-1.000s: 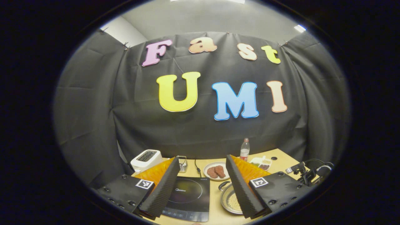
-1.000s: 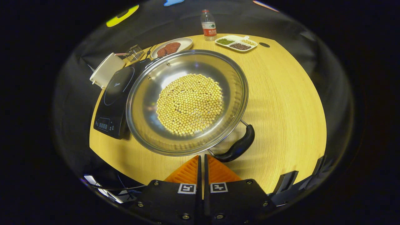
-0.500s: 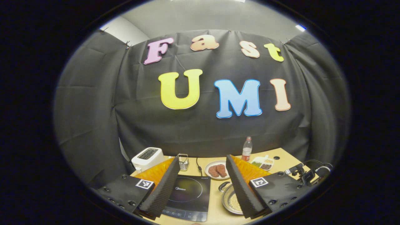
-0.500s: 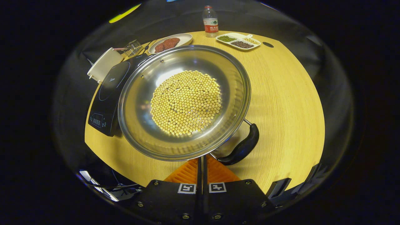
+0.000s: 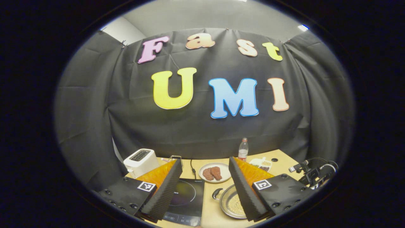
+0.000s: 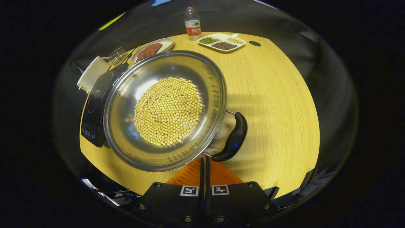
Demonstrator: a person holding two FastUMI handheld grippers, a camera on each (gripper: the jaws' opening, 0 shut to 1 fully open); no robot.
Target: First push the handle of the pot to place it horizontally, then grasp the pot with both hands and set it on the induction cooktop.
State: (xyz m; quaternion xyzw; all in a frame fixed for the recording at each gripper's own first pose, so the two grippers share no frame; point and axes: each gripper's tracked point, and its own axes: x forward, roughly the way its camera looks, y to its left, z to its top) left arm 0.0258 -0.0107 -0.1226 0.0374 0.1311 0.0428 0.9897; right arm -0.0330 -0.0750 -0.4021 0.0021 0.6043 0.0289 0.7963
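Our right gripper (image 6: 204, 163), fingers pressed together, sits near the pot (image 6: 164, 109) handle (image 6: 232, 139); our left gripper (image 5: 205, 186) hangs spread.

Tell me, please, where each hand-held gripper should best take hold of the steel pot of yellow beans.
Probably by its two black loop handles. The near one juts from the rim of the steel pot of yellow beans, standing clear of the wooden table; come in sideways from its outer side. The opposite handle faces the black induction cooktop.
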